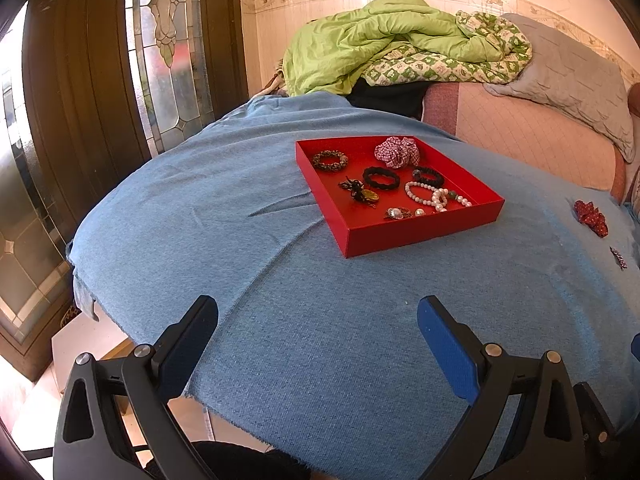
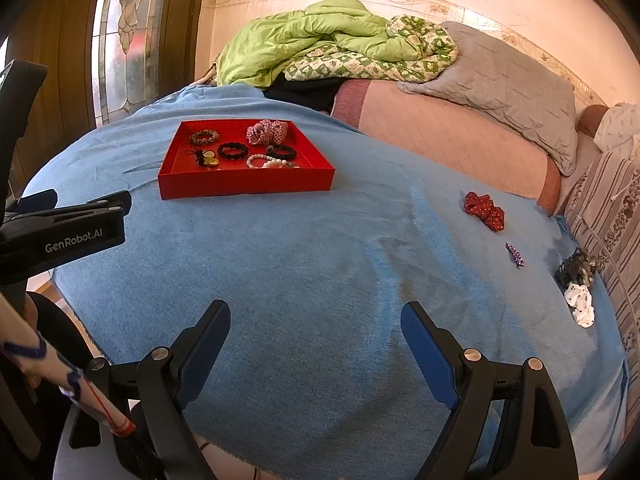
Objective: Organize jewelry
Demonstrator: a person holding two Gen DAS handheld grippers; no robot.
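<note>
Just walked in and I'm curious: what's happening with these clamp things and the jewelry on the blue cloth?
A person holds two black grippers, left gripper and right gripper, both open and empty above the blue cloth. A shallow red cardboard tray already holds bracelets and hair ties. Still loose on the cloth at the right are a red dotted scrunchie, a small purple clip, a dark claw clip and a white dotted scrunchie.
</note>
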